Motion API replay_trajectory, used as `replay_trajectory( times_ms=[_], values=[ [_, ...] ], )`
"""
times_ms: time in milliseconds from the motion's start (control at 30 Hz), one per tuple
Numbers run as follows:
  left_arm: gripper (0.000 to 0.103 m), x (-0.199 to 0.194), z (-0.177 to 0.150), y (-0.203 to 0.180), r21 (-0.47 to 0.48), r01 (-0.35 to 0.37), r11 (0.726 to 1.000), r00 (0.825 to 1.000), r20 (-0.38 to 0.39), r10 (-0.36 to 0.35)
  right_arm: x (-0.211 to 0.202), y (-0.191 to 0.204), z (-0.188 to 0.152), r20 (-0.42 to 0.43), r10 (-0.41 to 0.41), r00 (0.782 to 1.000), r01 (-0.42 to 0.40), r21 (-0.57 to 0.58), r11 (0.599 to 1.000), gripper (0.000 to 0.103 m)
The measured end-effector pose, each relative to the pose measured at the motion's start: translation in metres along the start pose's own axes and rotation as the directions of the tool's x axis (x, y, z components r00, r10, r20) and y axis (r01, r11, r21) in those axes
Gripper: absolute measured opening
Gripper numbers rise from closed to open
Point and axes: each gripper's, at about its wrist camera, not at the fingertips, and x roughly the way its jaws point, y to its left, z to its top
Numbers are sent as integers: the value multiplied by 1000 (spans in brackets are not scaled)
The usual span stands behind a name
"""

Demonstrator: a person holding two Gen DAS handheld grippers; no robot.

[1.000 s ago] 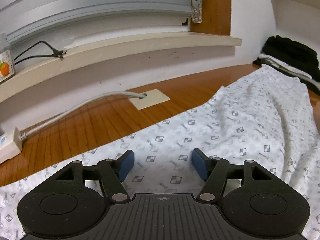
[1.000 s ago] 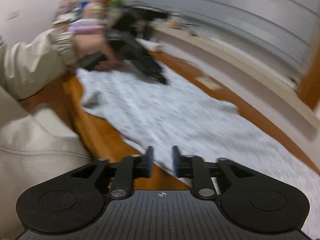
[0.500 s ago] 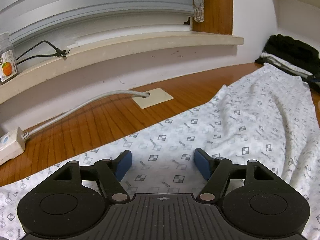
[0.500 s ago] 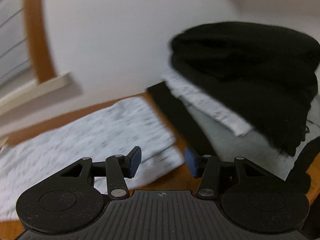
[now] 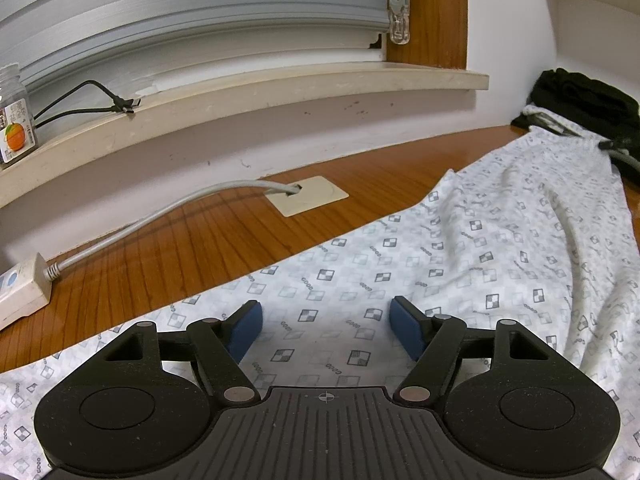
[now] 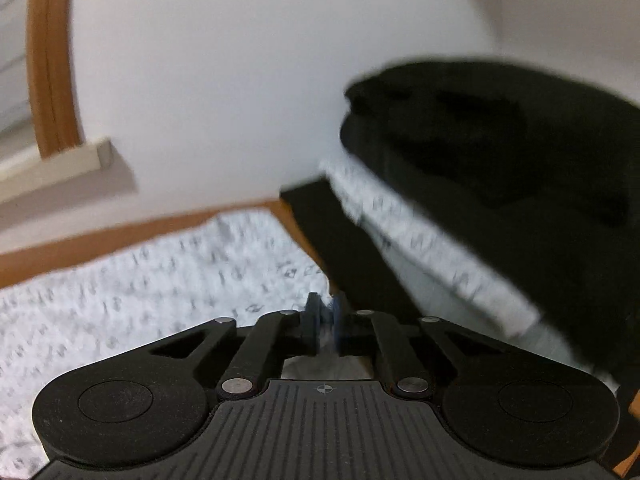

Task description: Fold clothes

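Nearest you, your left gripper (image 5: pixel 326 330) hangs just over the patterned garment (image 5: pixel 460 256) with its blue pads wide apart; cloth lies between and beneath them, but the pads press on nothing, and the jaws are just now easing a little wider. The garment itself lies spread along the wooden table (image 5: pixel 168 248), running from the lower left of the left wrist view out toward 2 o'clock, where its far end narrows and meets a pile of dark clothes (image 5: pixel 580 100). It looks flat, with a few long wrinkles and no fold in it that you can see, so I judge the folding proper has not begun.

In the right wrist view, which is blurred, your right gripper (image 6: pixel 325 320) sits at the garment's (image 6: pixel 160 280) far corner with its jaws drawn nearly together. A sliver of pale cloth seems caught between the pads, so it reads as a pinch on the garment's edge, though the blur leaves some doubt. Just past it, from 1 to 3 o'clock, a stack of folded clothes (image 6: pixel 420 232) sits under a black bundle (image 6: pixel 520 140), which suggests earlier pieces are done.

What is left, as I see it: the left end is not yet gripped, and every fold of this piece lies ahead. Beyond the table at 10 o'clock in the left view, a grey cable (image 5: pixel 160 216) and a window sill (image 5: pixel 280 88) stay clear of the cloth.
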Motion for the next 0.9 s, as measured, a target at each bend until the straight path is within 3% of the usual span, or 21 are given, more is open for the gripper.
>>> replay_trajectory(
  times_ms=[167, 333, 500, 567, 667, 800, 900],
  values=[
    [74, 0, 0, -1, 1, -3, 1000, 1000, 1, 3, -41, -6, 19, 95, -17, 995, 18, -11, 1000, 5],
    [75, 0, 0, 0, -1, -3, 1000, 1000, 1, 3, -32, -19, -5, -5, -82, 997, 82, -47, 996, 5],
    [78, 1, -1, 0, -7, -8, 1000, 1000, -1, 8, -24, -28, -16, -17, -64, 998, 64, 3, 998, 5],
    [78, 1, -1, 1, -11, -7, 1000, 1000, -2, 7, -30, -21, -5, 10, -63, 998, 64, -22, 998, 5],
    [78, 1, -1, 2, -11, -7, 1000, 1000, -1, 7, -60, -11, 13, 120, -60, 991, 65, -36, 997, 5],
    [78, 1, -1, 1, -11, -8, 1000, 1000, -1, 8, -42, -22, -1, -62, -55, 997, 52, -47, 998, 6],
    [78, 1, -1, 1, -18, -5, 1000, 1000, -3, 5, -33, -23, -6, -112, -77, 991, 70, -64, 995, 21]
  ],
)
